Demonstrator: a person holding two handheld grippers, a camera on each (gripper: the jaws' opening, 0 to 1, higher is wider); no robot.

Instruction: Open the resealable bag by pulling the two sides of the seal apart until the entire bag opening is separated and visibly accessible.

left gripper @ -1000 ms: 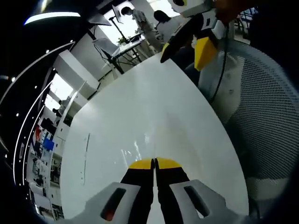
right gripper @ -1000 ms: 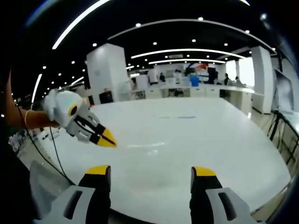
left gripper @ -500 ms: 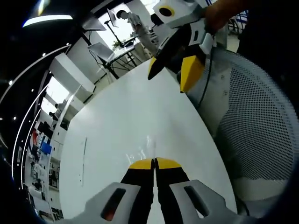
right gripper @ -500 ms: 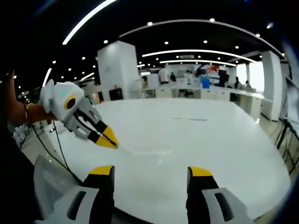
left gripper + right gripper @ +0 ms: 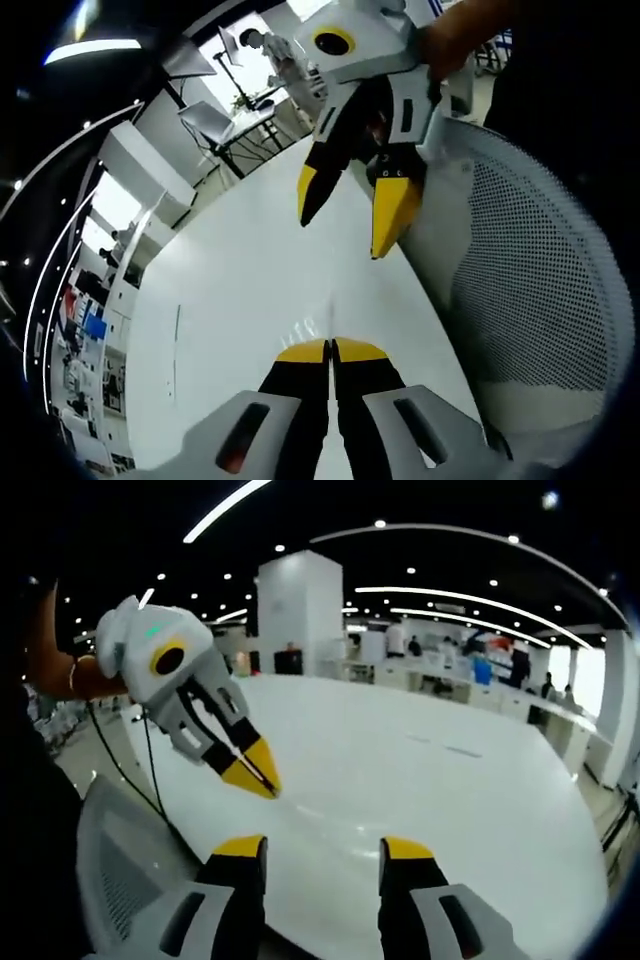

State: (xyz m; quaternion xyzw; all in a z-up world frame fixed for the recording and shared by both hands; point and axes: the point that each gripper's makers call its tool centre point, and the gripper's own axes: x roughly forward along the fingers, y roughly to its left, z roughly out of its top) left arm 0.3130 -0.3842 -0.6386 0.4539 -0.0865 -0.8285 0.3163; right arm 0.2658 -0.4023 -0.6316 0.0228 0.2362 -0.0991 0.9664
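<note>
In the left gripper view the left gripper [image 5: 331, 350] rises with its yellow tips pressed together over the white tabletop [image 5: 240, 300]; any bag between them is too faint to tell, and no bag is clearly visible; beyond, the right gripper [image 5: 352, 212] comes down from a hand [image 5: 455, 30], jaws spread; a mesh chair back [image 5: 530, 280] stands beside the table edge; no writing can be read.
</note>
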